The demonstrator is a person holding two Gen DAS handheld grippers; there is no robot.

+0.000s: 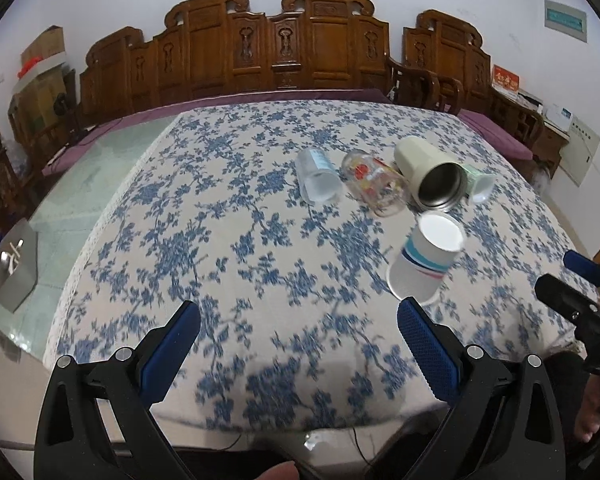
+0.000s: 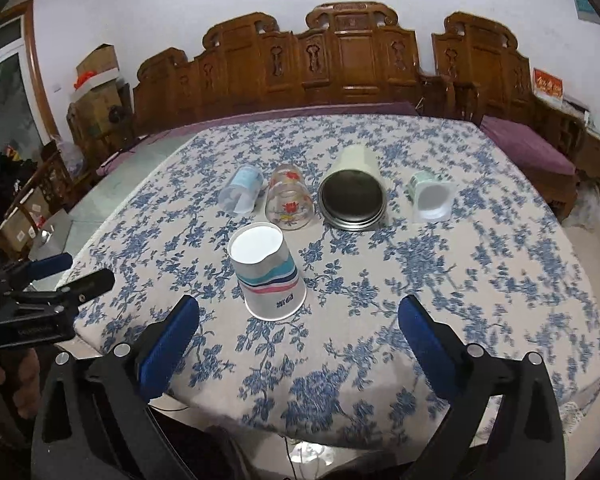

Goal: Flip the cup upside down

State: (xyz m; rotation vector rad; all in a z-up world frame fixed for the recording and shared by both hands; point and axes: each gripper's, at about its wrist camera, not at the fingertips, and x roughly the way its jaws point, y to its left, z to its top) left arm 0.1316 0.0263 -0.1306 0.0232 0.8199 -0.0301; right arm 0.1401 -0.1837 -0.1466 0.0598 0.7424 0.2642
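A white paper cup [image 2: 269, 276] with teal, navy and pink stripes stands upside down on the flowered tablecloth, its base dented; it also shows in the left wrist view [image 1: 426, 264]. Behind it several cups lie on their sides: a clear plastic cup [image 2: 240, 191], a glass with red flowers [image 2: 289, 203], a cream steel-lined mug [image 2: 354, 192] and a small green-white cup [image 2: 432, 196]. My right gripper [image 2: 298, 322] is open and empty, just in front of the paper cup. My left gripper [image 1: 298, 330] is open and empty, left of the paper cup.
The tablecloth [image 2: 440, 304] covers a round table. A carved wooden bench [image 2: 340, 68] with purple cushions runs behind it. Cardboard boxes [image 2: 96, 76] stand at the left wall. A grey box [image 1: 14, 264] sits on the floor at left.
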